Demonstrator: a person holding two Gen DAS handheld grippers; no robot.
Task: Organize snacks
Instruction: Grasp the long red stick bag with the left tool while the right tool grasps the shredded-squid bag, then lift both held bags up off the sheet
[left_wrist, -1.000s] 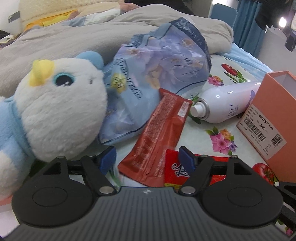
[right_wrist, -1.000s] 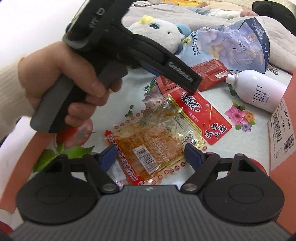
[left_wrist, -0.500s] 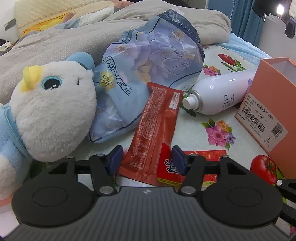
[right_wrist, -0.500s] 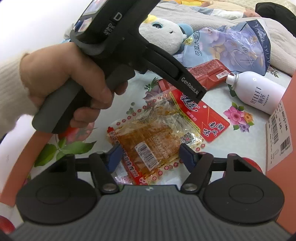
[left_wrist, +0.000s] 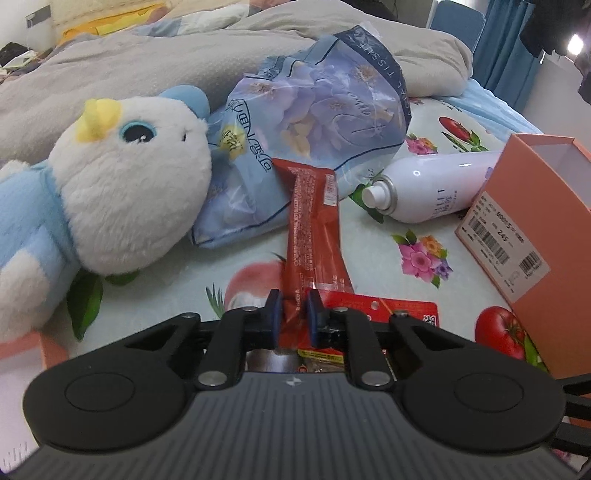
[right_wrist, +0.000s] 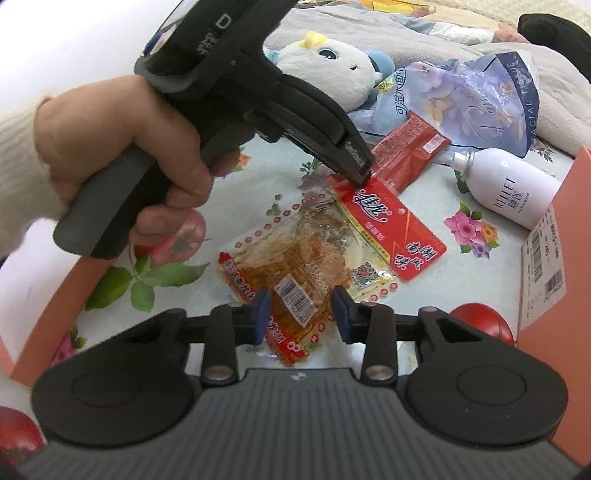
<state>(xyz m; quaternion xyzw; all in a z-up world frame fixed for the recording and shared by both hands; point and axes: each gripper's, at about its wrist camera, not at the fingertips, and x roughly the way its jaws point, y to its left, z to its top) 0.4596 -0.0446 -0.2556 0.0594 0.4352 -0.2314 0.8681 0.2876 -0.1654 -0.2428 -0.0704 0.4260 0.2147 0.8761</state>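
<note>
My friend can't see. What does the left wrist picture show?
The left gripper is shut on a long red snack packet on a flowery cloth. Around it lie a white plush toy, a blue tissue pack, a white spray bottle and an orange box.

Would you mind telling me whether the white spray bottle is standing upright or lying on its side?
On its side. The spray bottle lies flat on the flowered cloth, its nozzle pointing toward the tissue pack.

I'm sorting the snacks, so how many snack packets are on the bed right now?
3: a long red packet in the left gripper, a clear-windowed one between the closing right gripper, a red-labelled one between them. More may be hidden.
</note>
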